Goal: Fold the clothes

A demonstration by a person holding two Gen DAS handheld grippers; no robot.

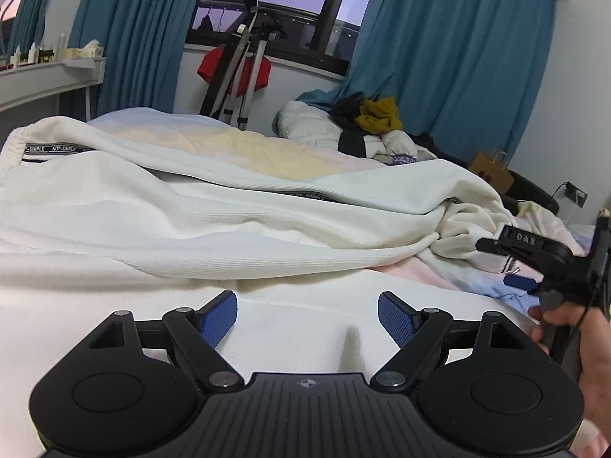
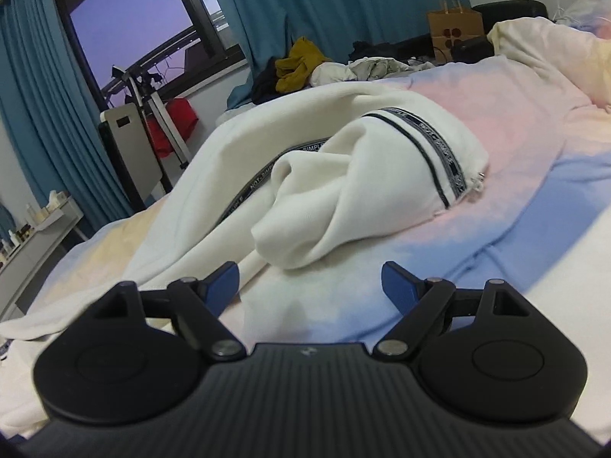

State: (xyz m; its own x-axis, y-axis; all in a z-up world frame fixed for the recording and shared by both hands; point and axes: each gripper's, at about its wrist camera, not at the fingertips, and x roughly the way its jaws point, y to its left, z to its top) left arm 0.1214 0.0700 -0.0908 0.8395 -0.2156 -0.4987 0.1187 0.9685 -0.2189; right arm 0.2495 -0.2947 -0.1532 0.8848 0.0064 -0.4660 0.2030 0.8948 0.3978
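A white garment with black "NOT-SIMPLE" tape trim (image 1: 214, 213) lies rumpled across the pastel bedsheet (image 1: 477, 278). My left gripper (image 1: 305, 315) is open and empty, low over a flat white part of the cloth. The garment also shows in the right wrist view (image 2: 343, 198), bunched up with a zipped hem at the right. My right gripper (image 2: 310, 286) is open and empty just in front of that bunched end, above the sheet (image 2: 515, 191). The right gripper also shows in the left wrist view (image 1: 508, 263) at the right edge, held by a hand.
A pile of other clothes (image 1: 366, 118) lies at the far side of the bed. A tripod (image 1: 236, 72) stands by the window. A white shelf with bottles (image 1: 49, 72) is at the left. A paper bag (image 2: 454, 34) and black stool are beyond the bed.
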